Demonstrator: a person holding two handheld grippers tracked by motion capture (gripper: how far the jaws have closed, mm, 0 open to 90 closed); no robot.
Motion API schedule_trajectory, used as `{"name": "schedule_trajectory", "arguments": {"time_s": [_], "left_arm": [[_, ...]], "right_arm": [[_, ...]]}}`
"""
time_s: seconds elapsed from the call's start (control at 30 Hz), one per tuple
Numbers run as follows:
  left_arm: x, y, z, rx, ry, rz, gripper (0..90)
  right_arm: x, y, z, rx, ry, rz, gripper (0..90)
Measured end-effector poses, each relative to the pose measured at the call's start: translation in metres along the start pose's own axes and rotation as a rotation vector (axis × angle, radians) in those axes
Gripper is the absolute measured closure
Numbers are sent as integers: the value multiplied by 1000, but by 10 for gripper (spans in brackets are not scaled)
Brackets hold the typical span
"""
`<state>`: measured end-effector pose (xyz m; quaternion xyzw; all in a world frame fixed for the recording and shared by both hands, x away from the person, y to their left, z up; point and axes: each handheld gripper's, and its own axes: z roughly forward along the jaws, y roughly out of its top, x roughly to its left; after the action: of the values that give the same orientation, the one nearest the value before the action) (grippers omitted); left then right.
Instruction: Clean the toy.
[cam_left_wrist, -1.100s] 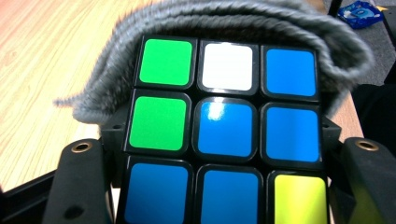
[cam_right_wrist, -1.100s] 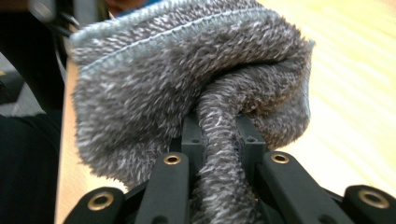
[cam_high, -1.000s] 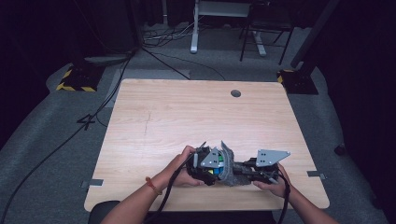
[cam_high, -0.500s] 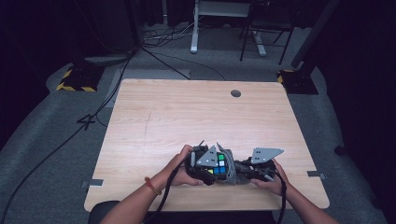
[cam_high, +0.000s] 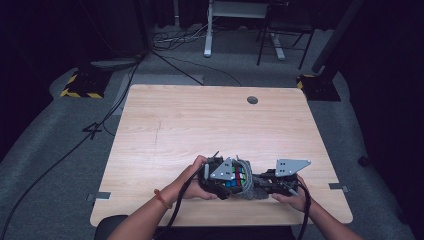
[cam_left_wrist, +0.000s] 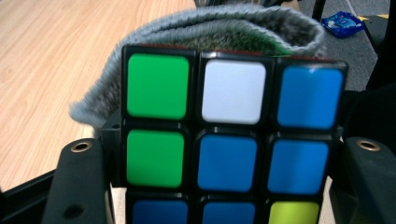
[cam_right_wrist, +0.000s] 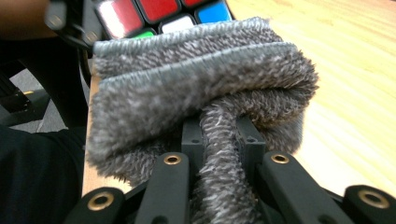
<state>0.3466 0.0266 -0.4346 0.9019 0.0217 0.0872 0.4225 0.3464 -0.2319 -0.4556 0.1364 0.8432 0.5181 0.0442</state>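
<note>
A: Left claw clamped on the puzzle cube; right claw pinched shut on the grey cloth, near the tabletop front edge.

B: Change since a second ago?

A: Cloth drawn closer against the cube; wiping likely under way.

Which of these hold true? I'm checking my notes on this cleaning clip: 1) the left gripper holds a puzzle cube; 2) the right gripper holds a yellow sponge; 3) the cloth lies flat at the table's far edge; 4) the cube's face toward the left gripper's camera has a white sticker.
1) True: the left gripper is shut on the puzzle cube.
2) False: the right gripper pinches a grey cloth.
3) False: the cloth is bunched against the cube near the table's near edge.
4) True: top middle is white.
</note>
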Motion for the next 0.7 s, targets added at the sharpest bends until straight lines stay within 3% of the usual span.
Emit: {"name": "schedule_trajectory", "arguments": {"time_s": [0.07,0.17,0.23,0.37,0.43,0.53,0.6,0.7], "left_arm": [[0,0,3,30,7,0,327],[-2,-3,9,73,19,18,310],[-3,-3,9,86,24,25,318],[-2,-1,7,61,38,20,325],[-1,0,4,25,26,2,327],[-2,2,2,14,25,8,328],[-2,1,4,39,35,17,328],[-2,-1,6,56,38,15,325]], "right_arm": [[2,1,-1,2,-15,-20,788],[6,6,-5,-30,1,-29,788],[10,7,-3,-1,-17,-58,788],[6,6,-3,-7,-21,-39,787],[6,5,1,31,-29,-43,787],[6,-2,11,93,-25,-53,787],[7,-2,15,105,-20,-64,787],[8,1,11,67,-13,-62,787]]}}
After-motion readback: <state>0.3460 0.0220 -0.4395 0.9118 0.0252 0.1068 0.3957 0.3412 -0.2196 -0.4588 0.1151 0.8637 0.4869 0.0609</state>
